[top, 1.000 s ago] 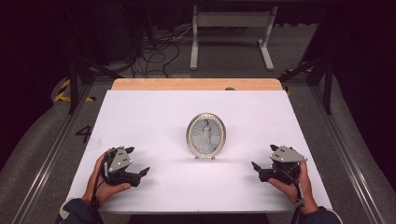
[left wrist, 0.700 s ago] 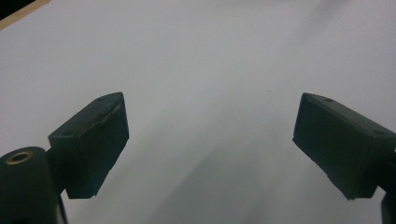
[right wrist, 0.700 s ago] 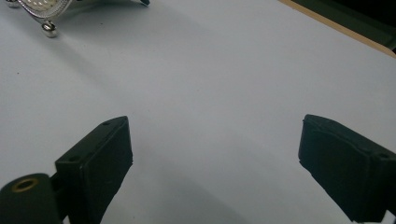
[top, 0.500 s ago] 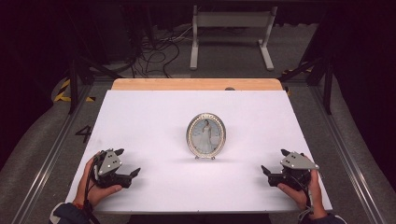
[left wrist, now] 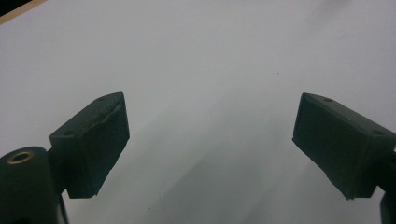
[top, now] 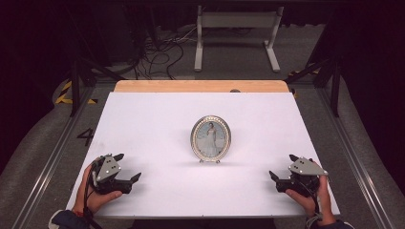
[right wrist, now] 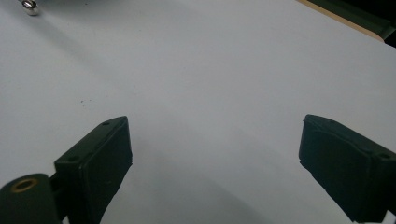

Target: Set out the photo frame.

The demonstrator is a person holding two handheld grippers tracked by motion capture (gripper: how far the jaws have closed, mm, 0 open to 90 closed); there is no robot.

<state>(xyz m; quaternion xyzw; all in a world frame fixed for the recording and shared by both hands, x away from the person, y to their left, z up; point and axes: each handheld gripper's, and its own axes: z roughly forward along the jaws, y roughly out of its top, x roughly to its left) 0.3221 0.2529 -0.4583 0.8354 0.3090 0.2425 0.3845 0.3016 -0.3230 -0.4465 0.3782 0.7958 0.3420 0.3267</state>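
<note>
two grippers rest low at the near corners of the white table (top: 143, 119): the left gripper (top: 128, 177) has its jaws spread wide with nothing between them, and the oval picture frame (top: 210, 138) stands upright mid-table, well apart from both. the right gripper (top: 275, 178) is likewise spread wide and empty, so this looks like the step before any approach. the next move likely calls for reaching inward to the frame's rim without tipping it.

Bright table, dark room

Light from above whitens the table (top: 157, 124); the floor around is dim. Soft shadows lie under the blurred, close gripper jaws; the high view is slightly grainy.
</note>
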